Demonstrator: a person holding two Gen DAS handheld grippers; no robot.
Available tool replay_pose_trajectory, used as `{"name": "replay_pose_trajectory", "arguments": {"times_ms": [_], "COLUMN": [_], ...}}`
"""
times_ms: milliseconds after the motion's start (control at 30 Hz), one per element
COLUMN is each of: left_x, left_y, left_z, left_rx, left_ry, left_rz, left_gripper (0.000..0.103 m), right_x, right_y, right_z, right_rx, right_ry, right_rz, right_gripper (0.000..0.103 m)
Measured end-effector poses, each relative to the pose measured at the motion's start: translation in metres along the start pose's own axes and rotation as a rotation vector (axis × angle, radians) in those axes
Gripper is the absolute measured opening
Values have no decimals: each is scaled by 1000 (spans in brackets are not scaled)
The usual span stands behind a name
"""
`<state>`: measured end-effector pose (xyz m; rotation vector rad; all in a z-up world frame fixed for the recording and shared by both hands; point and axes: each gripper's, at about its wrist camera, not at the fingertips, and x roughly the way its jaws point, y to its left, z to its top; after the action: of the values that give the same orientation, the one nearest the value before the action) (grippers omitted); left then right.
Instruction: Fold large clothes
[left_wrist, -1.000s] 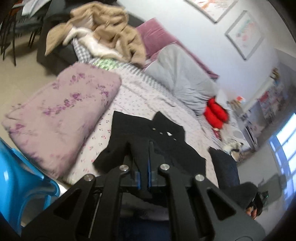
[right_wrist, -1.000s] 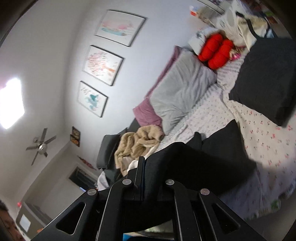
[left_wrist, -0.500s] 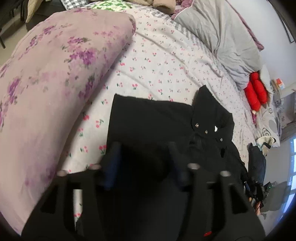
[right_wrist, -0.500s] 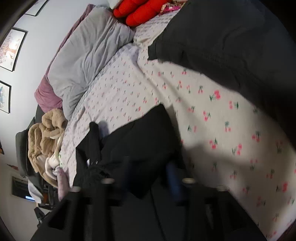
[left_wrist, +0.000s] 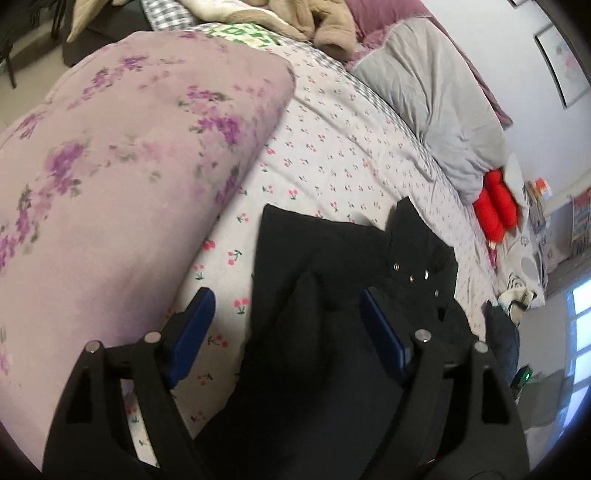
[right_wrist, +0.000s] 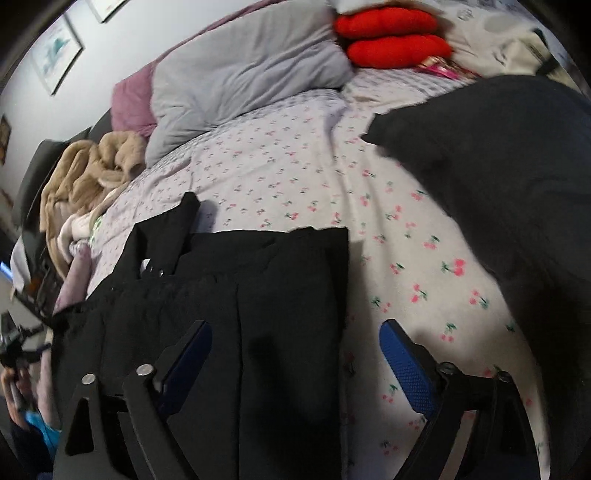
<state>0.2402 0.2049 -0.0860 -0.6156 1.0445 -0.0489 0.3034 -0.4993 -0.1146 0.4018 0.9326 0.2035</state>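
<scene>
Both tools gaping wide, gripping nothing: left tool (left_wrist: 284, 332), right tool (right_wrist: 295, 354). Black snap-collared fabric garment (left_wrist: 332, 295) is lying half-folded on the cherry-print bed sheet (left_wrist: 332, 147), near edge overhanging. Risk: loose fold is slumping, sliding off

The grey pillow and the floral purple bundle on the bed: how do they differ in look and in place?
The grey pillow is plain grey, while the purple bundle is pale purple with flower prints. The pillow lies at the far end of the bed, beside a red cushion; the bundle lies nearer, left of the black garment. Both look soft and rest on the cherry-print sheet.
</scene>
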Motion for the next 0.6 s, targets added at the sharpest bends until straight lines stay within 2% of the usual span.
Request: {"name": "replay_pose_trajectory", "arguments": {"times_ms": [67, 100, 133, 167, 200, 267, 300, 333, 367, 467, 600], "left_x": [18, 27, 34, 40, 48, 55, 59, 61, 60, 48, 30], "left_y": [-8, -11, -14, -16, -19, -25, -31, -37, -43, -56, -69], "left_z": [-4, -6, -7, -6, -5, -3, -4, -6, -8, -10, 12], "left_rx": [63, 84, 101, 116, 130, 146, 180, 205, 222, 249, 211], "left_ry": [66, 80, 79, 79, 76, 62, 68, 74, 54, -6, -74], "left_rz": [1, 13, 23, 24, 16, 15, 24, 47, 77, 108, 91], "left_gripper": [80, 80, 80, 80, 80, 62, 22, 9, 9, 7, 7], "right_x": [8, 11, 15, 17, 17, 14, 12, 8, 4, -7, -15], "right_y": [5, 6, 8, 10, 11, 13, 13, 13, 14, 16, 30], "right_z": [2, 3, 3, 3, 3, 2, 2, 2, 4, 11, 34], "right_rx": [-27, -40, -56, -62, -66, -75, -75, -72, -69, -45, -71], "right_ry": [19, 27, 31, 30, 23, -2, -13, -30, -42, -76, -105], "right_rz": [3, -8, -19, -16, -14, -11, -9, -5, -6, 7, 2], "right_gripper": [47, 36, 20, 13, 12, 7, 7, 6, 5, 5, 5]}}
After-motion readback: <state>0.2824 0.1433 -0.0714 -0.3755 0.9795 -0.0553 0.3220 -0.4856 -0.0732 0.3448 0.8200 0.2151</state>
